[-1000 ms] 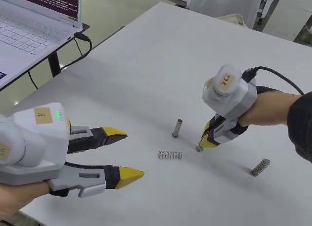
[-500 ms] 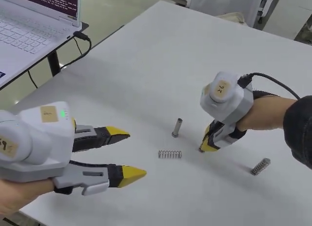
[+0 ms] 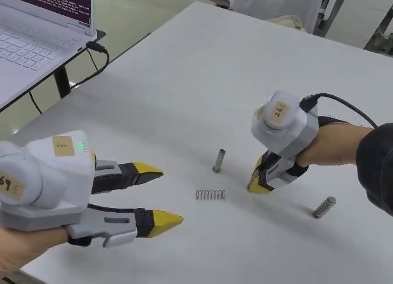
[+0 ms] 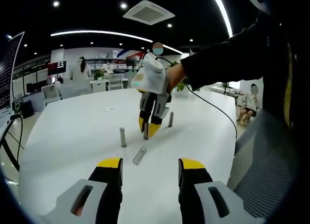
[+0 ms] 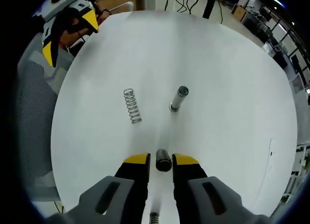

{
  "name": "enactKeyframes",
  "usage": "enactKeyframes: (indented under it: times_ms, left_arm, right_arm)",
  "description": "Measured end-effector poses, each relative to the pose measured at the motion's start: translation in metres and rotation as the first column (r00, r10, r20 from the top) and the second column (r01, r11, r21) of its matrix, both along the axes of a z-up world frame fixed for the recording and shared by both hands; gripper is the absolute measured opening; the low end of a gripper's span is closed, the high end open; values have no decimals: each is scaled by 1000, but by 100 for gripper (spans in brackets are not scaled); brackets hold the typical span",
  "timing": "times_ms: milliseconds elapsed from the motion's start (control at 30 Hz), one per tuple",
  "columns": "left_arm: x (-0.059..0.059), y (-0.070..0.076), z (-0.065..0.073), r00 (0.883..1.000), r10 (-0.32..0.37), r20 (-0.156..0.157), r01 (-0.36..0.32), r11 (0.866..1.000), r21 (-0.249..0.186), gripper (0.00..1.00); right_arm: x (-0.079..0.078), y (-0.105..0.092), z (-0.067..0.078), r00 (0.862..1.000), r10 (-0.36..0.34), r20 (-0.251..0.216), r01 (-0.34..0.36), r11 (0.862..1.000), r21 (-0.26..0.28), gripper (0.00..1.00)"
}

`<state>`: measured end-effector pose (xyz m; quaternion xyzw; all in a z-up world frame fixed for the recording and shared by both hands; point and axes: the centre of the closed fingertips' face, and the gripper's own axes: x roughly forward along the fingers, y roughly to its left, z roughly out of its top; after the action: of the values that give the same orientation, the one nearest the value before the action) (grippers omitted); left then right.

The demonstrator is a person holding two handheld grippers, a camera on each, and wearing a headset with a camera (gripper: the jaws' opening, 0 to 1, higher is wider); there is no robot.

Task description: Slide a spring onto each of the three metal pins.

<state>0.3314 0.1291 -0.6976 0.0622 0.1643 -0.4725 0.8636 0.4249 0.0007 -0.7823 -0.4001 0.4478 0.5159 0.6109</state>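
One bare metal pin (image 3: 218, 160) stands upright mid-table, also seen in the right gripper view (image 5: 178, 98). A spring (image 3: 210, 194) lies flat just in front of it, and a second spring (image 3: 324, 207) lies off to the right. My right gripper (image 3: 256, 184) points steeply down right of the pin. Its jaws are shut on a short ribbed coil (image 5: 163, 162), a spring held on end at the table. What is under its tips is hidden in the head view. My left gripper (image 3: 161, 195) hovers open at the lower left with nothing between its jaws.
A white laptop (image 3: 37, 32) sits on a side stand at the far left, with a black cable (image 3: 101, 54) hanging beside the white table's left edge (image 3: 73, 100). A cable runs back from the right gripper.
The right gripper has shifted slightly and tilted. The small grey end seen at its tips one second ago is now covered by them. The left gripper hardly moved.
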Motion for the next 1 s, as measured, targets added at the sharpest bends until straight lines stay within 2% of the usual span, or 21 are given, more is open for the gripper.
enactKeyframes:
  times_ms: [200,433,733,1000]
  left_arm:
    - [0,-2,0,1000,-5,-2,5,1000,1,41]
    - [3,-4,-2,1000,-16,-4,17,1000,7,40]
    - [11,-10,-8,999,-48,-11,48,998,29,39]
    - [21,-17,-13,997,-75,-25,76,996,44,38]
  right_arm:
    - [1,-4,4,1000,-22,9,22,1000,17,21]
    - [2,-9,15,997,-69,23,68,996,62,22]
    - [0,-21,34,989,-134,59,126,984,127,23]
    - [-10,-27,50,980,-184,81,167,969,183,23]
